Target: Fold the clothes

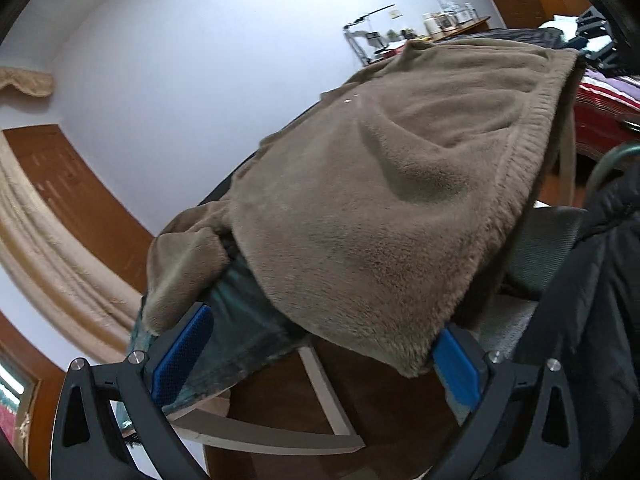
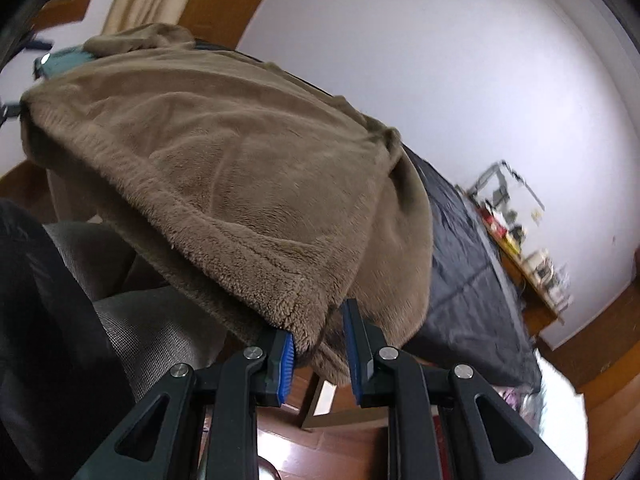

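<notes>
Fabric of a brown fluffy fleece garment [image 1: 384, 184] covers most of both views; it lies spread over a raised surface with a dark teal cover [image 1: 240, 320], and its near hem hangs over the near edge. The left tool [image 1: 316, 360] points slightly upward at this edge, its blue-padded jaws wide apart, with the hanging corner of the garment between them but not pinched. The right tool [image 2: 320, 344] also tilts upward under the ribbed hem corner; its jaws are partly apart, the left blue pad touches the fleece, and the fabric is not clamped.
</notes>
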The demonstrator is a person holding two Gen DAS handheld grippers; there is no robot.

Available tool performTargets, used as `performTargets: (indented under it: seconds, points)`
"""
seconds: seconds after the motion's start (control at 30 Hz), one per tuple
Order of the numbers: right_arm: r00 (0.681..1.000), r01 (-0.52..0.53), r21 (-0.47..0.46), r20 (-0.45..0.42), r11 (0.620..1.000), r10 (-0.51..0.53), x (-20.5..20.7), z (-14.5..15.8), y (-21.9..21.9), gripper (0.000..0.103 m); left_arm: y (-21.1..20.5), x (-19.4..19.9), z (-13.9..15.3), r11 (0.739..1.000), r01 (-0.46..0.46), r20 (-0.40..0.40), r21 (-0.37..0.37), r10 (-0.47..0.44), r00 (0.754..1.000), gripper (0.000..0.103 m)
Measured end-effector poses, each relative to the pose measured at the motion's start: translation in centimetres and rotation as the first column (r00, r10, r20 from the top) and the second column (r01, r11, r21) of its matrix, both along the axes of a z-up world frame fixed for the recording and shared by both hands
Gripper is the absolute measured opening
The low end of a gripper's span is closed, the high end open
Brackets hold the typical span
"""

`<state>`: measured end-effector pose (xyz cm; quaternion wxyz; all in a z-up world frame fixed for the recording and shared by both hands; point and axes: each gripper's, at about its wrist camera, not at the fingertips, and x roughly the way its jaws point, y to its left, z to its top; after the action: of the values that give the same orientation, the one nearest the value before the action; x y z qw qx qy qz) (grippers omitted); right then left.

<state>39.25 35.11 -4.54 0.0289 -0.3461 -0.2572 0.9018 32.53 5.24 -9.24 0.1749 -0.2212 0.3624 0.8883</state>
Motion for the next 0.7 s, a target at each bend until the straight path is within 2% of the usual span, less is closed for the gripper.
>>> performTargets:
  seconds: [0.07, 0.2, 0.27, 0.33, 0.47, 0.53, 0.6, 0.7]
  points:
    - [1.000, -0.001, -0.017, 0.024, 1.000, 0.001, 0.4, -0.2, 0.4, 0.021, 0.4, 0.5, -0.4, 0.999, 0.016, -0.012, -0.041, -0.017, 1.000, 0.103]
    - [0.997, -0.034, -0.050, 0.070, 0.998, 0.037, 1.4, -0.7, 0.7, 0.021, 0.2, 1.0, -0.8, 0.997, 0.031, -0.006, -0.067, -0.031, 1.000, 0.103]
    - [0.994, -0.067, -0.073, 0.084, 0.995, 0.073, 2.0, -0.6, 0.8, 0.021, -0.3, 0.8, -0.4, 0.999, 0.032, 0.007, -0.032, -0.032, 0.999, 0.103]
    - [0.993, -0.098, -0.117, 0.052, 0.988, 0.104, 2.8, 0.2, 1.0, 0.021, -1.0, 0.5, 0.6, 1.000, 0.018, 0.010, 0.023, -0.018, 1.000, 0.103]
    - [0.984, -0.167, -0.263, -0.107, 0.950, 0.143, 3.4, 4.6, 1.5, 0.021, -1.3, -0.7, 3.0, 0.990, -0.010, 0.002, 0.142, 0.010, 1.000, 0.103]
    - [0.984, -0.176, -0.278, -0.089, 0.944, 0.157, 1.2, 4.4, 0.8, 0.025, -0.6, -1.4, 3.9, 0.987, -0.026, -0.010, 0.160, 0.028, 1.000, 0.103]
    - [0.983, -0.185, -0.292, -0.070, 0.938, 0.172, -0.9, 4.2, 0.0, 0.025, 0.5, -2.9, 4.0, 0.988, -0.069, -0.018, 0.136, 0.072, 0.997, 0.103]
    - [0.980, -0.197, -0.314, -0.042, 0.929, 0.194, -4.2, 3.9, -1.1, 0.025, 1.3, -5.1, 4.0, 0.982, -0.117, 0.011, 0.147, 0.117, 0.993, 0.103]
